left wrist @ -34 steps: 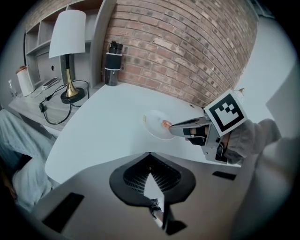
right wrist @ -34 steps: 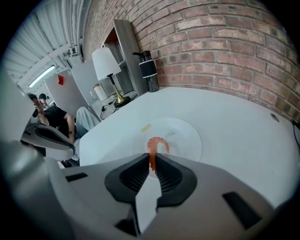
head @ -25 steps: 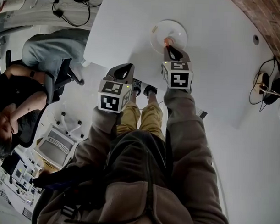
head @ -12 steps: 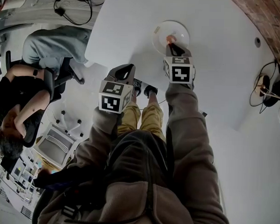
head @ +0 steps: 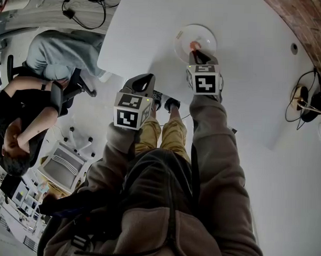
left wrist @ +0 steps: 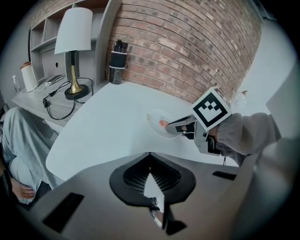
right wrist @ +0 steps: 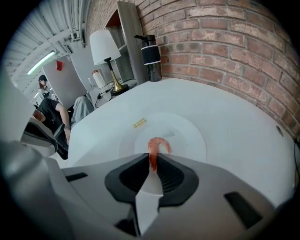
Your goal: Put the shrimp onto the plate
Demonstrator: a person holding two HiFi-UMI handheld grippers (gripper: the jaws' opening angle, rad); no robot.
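White round table [head: 246, 75] under you, smooth and matte. Nearest, your left gripper [head: 145, 78] hangs back at the table edge, jaws together on nothing. Further out, your right gripper [right wrist: 152, 161] pinches one end of the shrimp [right wrist: 157, 146], pink, curled and glossy, right over the shallow white plate [right wrist: 187, 136]. Nearly there, I'd say: only the release is left. Rough brick wall [right wrist: 225, 42] beyond.
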